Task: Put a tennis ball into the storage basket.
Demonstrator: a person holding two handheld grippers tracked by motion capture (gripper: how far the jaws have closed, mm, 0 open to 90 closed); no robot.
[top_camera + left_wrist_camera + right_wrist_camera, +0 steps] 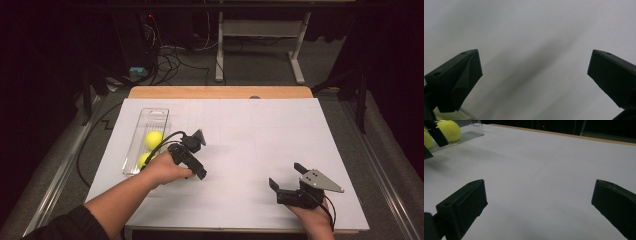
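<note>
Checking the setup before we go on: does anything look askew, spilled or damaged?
Nothing stands out. Two yellow balls sit inside the clear tray, which lies flat on the white sheet. Both the left gripper and the right gripper are open and hold nothing.

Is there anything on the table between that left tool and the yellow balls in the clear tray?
Nothing visible stands in the way. The left tool is open, right beside the clear tray, where both yellow balls lie. Between them is bare white table sheet; the tray's low wall is the sole barrier.
</note>
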